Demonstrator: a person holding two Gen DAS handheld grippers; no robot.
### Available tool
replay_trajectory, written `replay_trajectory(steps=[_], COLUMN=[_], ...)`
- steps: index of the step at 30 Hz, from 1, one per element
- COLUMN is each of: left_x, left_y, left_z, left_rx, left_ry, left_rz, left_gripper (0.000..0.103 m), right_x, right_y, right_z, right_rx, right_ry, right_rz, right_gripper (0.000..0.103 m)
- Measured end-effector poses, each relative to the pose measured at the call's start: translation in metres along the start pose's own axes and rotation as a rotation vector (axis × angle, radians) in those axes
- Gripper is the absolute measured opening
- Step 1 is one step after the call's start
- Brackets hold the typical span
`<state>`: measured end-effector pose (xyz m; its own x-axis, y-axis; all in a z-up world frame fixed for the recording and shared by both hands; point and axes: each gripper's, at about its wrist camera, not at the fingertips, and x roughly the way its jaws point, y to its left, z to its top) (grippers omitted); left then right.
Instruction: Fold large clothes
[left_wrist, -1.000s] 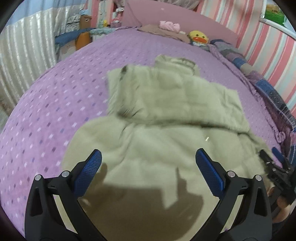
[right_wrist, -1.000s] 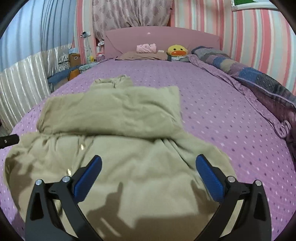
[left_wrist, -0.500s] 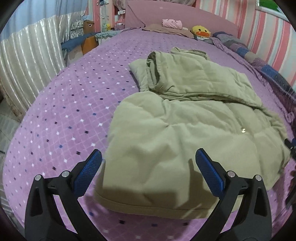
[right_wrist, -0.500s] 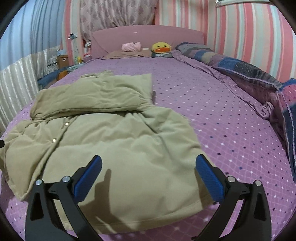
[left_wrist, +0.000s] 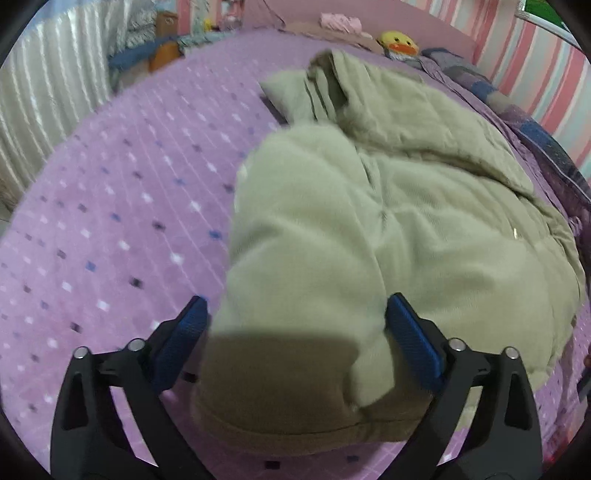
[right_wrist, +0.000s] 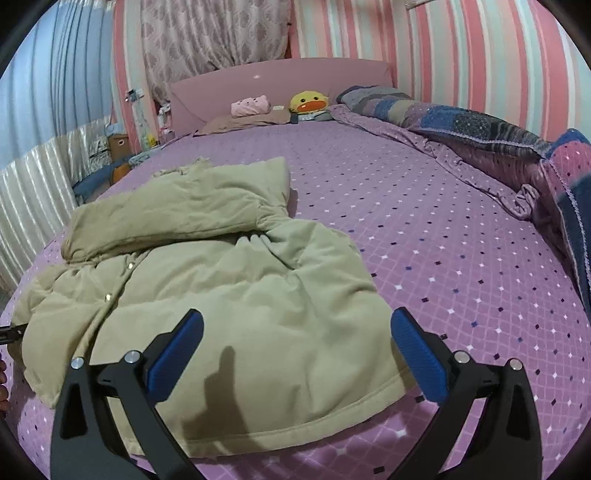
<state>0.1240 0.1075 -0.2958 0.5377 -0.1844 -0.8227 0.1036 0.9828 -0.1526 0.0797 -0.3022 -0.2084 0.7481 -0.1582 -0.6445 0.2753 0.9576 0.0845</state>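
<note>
pink-and-white striped walls and a pink headboard (left_wrist: 436, 33) close off the far end of a bed (left_wrist: 110, 221) spread with a purple dotted sheet, as the left wrist view shows it. a large khaki padded jacket (left_wrist: 369, 206) lies on the sheet, its upper part folded over toward the headboard. the left gripper (left_wrist: 297, 332) hangs low over the jacket's near hem corner; its jaws are spread wide but closing, with that puffy corner between them. the right blue pad (left_wrist: 413, 343) lies against the cloth, the left one sits just beside it, and the picture is too blurred to say it presses. a yellow duck plush (left_wrist: 399, 40) rests by the headboard.

from the right wrist view, the same jacket (right_wrist: 229, 295) lies flat on the bed (right_wrist: 443, 240), a folded sleeve across its chest, snap buttons along the front. the right gripper (right_wrist: 297, 347) is over the jacket's near hem, jaws spread wide and holding nothing, the hem below them. a patchwork quilt (right_wrist: 480, 129) is bunched along the bed's right edge, and a pink plush (right_wrist: 249, 106) sits beside the duck plush (right_wrist: 308, 103) at the headboard (right_wrist: 280, 85).
</note>
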Motion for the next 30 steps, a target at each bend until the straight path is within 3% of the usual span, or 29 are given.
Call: replay_trajectory(steps=[5,12,17,21,24,26,28,30], left_x=[0.011,0.015,0.019,0.020,0.018,0.017,0.014,0.012], left_y=[0.001,-0.008,-0.008,-0.012,-0.016,-0.016,-0.018,-0.023], left_z=[-0.004,-0.002,0.000,0.000,0.000,-0.001,-0.004,-0.007], left_rx=[-0.016,0.039,0.037,0.061,0.079,0.071,0.067,0.080], left_ry=[0.012,0.015,0.032,0.032,0.030,0.028,0.019,0.008], left_rz=[-0.027,0.006,0.005,0.041,0.052,0.049,0.034,0.037], left_gripper=[0.094,0.094,0.095,0.097,0.094,0.090,0.080,0.066], right_x=[0.006,0.017,0.037,0.049,0.060,0.064,0.065,0.065], right_y=[-0.009,-0.049,-0.075,-0.066,-0.059,-0.053,-0.042,-0.036], right_z=[0.003,0.012,-0.004,-0.020,-0.025,-0.029,-0.033,-0.035], right_rx=[-0.030,-0.056,-0.002,-0.038,-0.030,-0.028,-0.052,-0.068], right_ry=[0.005,0.039,0.136,0.159,0.175,0.188,0.188,0.186], right_rz=[-0.013,-0.040,0.041,0.056,0.081,0.094,0.084,0.071], right_gripper=[0.101,0.101,0.101,0.100,0.082,0.064,0.056,0.055])
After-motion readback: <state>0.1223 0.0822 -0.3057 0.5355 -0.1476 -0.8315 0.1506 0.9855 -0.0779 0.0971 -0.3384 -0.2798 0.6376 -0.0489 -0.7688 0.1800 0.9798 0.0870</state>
